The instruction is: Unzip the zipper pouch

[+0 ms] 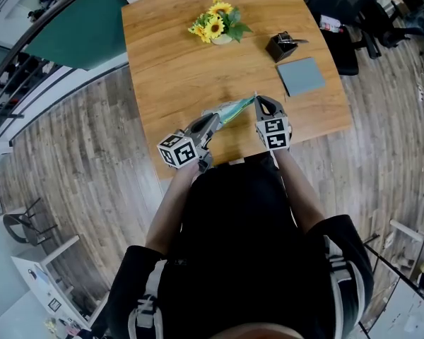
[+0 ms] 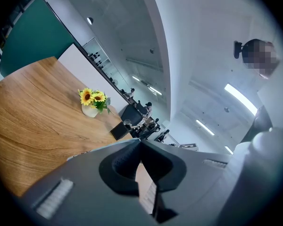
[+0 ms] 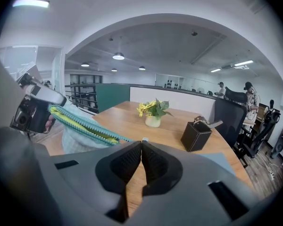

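A teal zipper pouch (image 1: pixel 233 109) hangs stretched between my two grippers above the wooden table (image 1: pixel 169 69), near its front edge. In the right gripper view the pouch (image 3: pixel 80 126) gapes along its zipper and shows a yellow-green lining. My left gripper (image 1: pixel 213 121) is shut on the pouch's left end; in its own view the jaws (image 2: pixel 140 141) meet, with a pale teal edge beside them. My right gripper (image 1: pixel 258 101) is shut at the pouch's right end. A small pale zipper pull (image 3: pixel 142 139) sits at its closed tips (image 3: pixel 141 142).
A pot of sunflowers (image 1: pixel 218 23) stands at the table's far middle. A black box (image 1: pixel 283 46) and a flat grey-blue mat (image 1: pixel 302 75) lie to the right. A black office chair (image 1: pixel 339 13) stands beyond the table's right corner.
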Demonstrator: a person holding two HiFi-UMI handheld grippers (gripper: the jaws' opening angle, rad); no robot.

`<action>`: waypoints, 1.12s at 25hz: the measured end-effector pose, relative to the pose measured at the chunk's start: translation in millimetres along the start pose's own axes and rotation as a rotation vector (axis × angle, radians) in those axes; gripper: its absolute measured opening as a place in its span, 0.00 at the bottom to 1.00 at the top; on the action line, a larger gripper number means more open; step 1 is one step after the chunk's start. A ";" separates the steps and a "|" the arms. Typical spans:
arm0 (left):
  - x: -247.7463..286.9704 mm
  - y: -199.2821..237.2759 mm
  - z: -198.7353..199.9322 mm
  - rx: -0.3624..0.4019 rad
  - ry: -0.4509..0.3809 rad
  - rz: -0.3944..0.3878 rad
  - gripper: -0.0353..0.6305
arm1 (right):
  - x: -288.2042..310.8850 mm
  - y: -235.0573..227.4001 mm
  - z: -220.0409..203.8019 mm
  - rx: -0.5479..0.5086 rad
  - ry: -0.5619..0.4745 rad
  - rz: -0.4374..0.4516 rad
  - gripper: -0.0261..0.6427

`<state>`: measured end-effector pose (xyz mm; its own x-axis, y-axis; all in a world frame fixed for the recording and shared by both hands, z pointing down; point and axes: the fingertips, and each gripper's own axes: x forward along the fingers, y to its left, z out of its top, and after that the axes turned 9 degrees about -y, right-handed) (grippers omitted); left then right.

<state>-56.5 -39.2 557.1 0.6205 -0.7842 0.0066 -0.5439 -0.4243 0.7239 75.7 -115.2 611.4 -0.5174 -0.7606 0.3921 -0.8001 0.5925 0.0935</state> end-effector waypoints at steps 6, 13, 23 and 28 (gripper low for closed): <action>2.6 -0.2 0.0 0.002 0.010 -0.007 0.06 | 2.8 -1.1 -3.0 0.008 0.007 0.005 0.05; 6.4 0.3 -1.8 -0.001 0.011 -0.012 0.06 | 4.8 -4.5 -4.6 0.010 0.009 0.001 0.05; 17.7 6.6 0.3 -0.021 -0.057 0.056 0.06 | 11.2 -10.3 -25.6 0.066 0.086 0.126 0.11; 20.5 8.5 8.4 -0.020 -0.099 0.092 0.06 | 16.0 -21.7 -24.4 0.050 0.084 0.141 0.05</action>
<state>-53.1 -62.7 557.6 0.5094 -0.8605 0.0066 -0.5843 -0.3402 0.7368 92.1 -133.7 638.0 -0.5997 -0.6449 0.4737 -0.7369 0.6759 -0.0127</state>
